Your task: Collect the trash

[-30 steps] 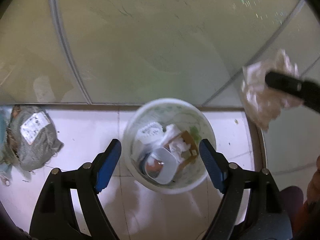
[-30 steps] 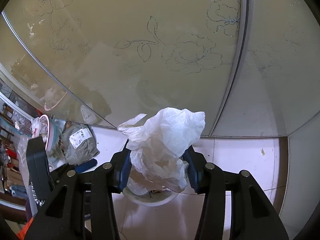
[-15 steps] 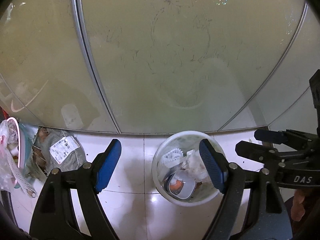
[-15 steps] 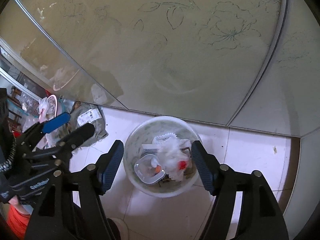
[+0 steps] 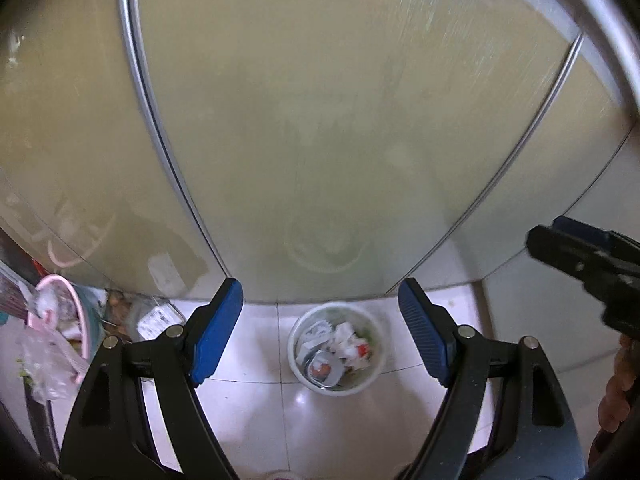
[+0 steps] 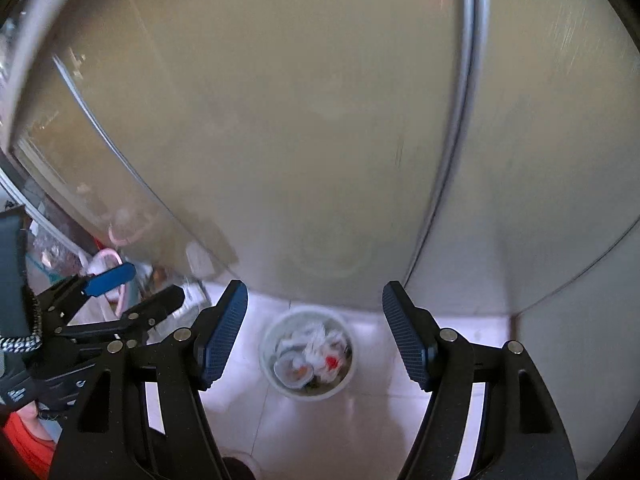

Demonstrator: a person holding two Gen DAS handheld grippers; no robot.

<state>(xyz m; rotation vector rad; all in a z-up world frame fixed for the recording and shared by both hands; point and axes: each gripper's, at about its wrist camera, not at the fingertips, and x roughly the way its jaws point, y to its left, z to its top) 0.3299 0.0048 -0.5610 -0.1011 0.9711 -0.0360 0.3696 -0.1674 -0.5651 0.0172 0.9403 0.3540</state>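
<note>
Below, the trash bin [image 6: 307, 354] sits between the empty, spread right gripper [image 6: 314, 334] fingers.

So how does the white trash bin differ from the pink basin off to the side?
The white trash bin stands alone on open floor tiles; the pink basin sits crowded among bags and clutter by the glass door. The white trash bin holds crumpled paper and a round container; what the pink basin holds is too blurred to name. Both are round and open-topped.
</note>
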